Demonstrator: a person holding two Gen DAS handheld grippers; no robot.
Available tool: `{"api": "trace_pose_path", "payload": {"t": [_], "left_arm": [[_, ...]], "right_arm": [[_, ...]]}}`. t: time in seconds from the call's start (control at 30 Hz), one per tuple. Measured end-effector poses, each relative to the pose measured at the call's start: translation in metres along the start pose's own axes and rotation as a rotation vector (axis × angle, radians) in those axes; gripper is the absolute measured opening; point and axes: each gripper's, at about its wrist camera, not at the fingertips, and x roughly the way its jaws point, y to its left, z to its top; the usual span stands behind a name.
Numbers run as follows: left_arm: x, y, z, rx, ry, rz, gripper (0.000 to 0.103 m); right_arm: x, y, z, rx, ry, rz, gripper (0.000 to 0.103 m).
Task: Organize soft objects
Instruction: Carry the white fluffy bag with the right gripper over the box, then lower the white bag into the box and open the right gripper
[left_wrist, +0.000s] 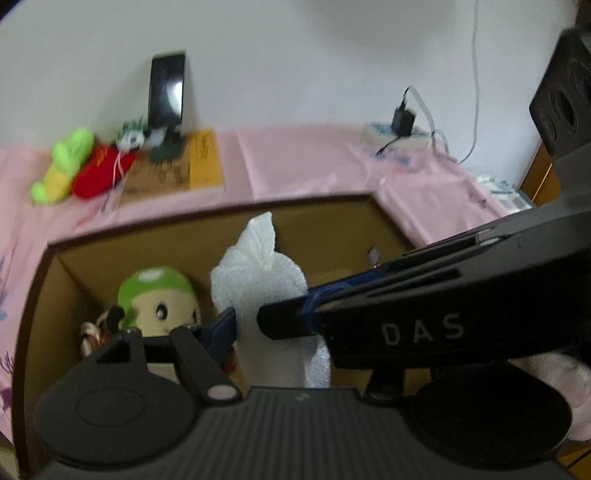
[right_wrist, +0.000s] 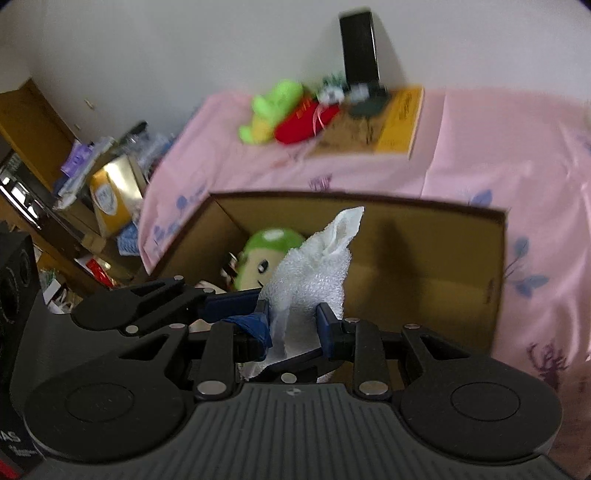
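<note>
A white fluffy towel (left_wrist: 255, 273) (right_wrist: 317, 273) stands upright over an open cardboard box (left_wrist: 332, 221) (right_wrist: 424, 266). My right gripper (right_wrist: 293, 325) is shut on its lower part, a blue pad on each side. My left gripper (left_wrist: 255, 332) grips the same towel from the left; its left pad presses the cloth, and its other finger is hidden behind the right gripper's black finger (left_wrist: 288, 321). A plush toy with a green cap (left_wrist: 159, 295) (right_wrist: 266, 254) lies inside the box. A green and yellow plush (left_wrist: 62, 162) (right_wrist: 273, 107) and a red plush (left_wrist: 99, 173) (right_wrist: 303, 122) lie far back.
The box sits on a pink cloth (left_wrist: 295, 162) (right_wrist: 480, 155). At the back stand a yellow and brown book (left_wrist: 173, 170), a black stand (left_wrist: 166, 92) and a plugged charger (left_wrist: 402, 122) by the wall. Cluttered shelves and boxes (right_wrist: 107, 184) fill the left of the right wrist view.
</note>
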Motion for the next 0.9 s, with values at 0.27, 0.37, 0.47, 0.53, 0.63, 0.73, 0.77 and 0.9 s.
{"api": "trace_pose_path", "payload": {"t": [0.27,0.37,0.47,0.53,0.63,0.73,0.77,0.9], "left_arm": [[0.027,0.019,-0.002,-0.029,0.103,0.024,0.05],[0.029,0.022,-0.002,-0.04,0.125,0.026,0.053],[0.027,0.025,-0.002,-0.036,0.123,0.041,0.056],[0.024,0.027,-0.002,-0.034,0.12,0.056,0.056],[0.02,0.029,0.0,-0.048,0.124,0.067,0.06],[0.012,0.03,0.004,-0.067,0.115,0.069,0.063],[0.01,0.029,0.005,-0.07,0.113,0.072,0.064],[0.002,0.023,0.009,-0.074,0.108,0.1,0.065]], "right_arm": [[0.041,0.003,0.006,0.027,0.123,-0.075,0.008],[0.046,0.0,0.008,0.052,0.15,-0.098,0.008],[0.049,-0.007,0.008,0.099,0.161,-0.085,0.01],[0.046,-0.011,0.01,0.144,0.161,-0.06,0.012],[0.037,-0.012,0.01,0.169,0.147,-0.046,0.012],[0.026,-0.009,0.011,0.167,0.123,-0.056,0.012],[0.024,-0.009,0.011,0.17,0.113,-0.06,0.012],[0.012,-0.007,0.011,0.165,0.076,-0.095,0.012]]}}
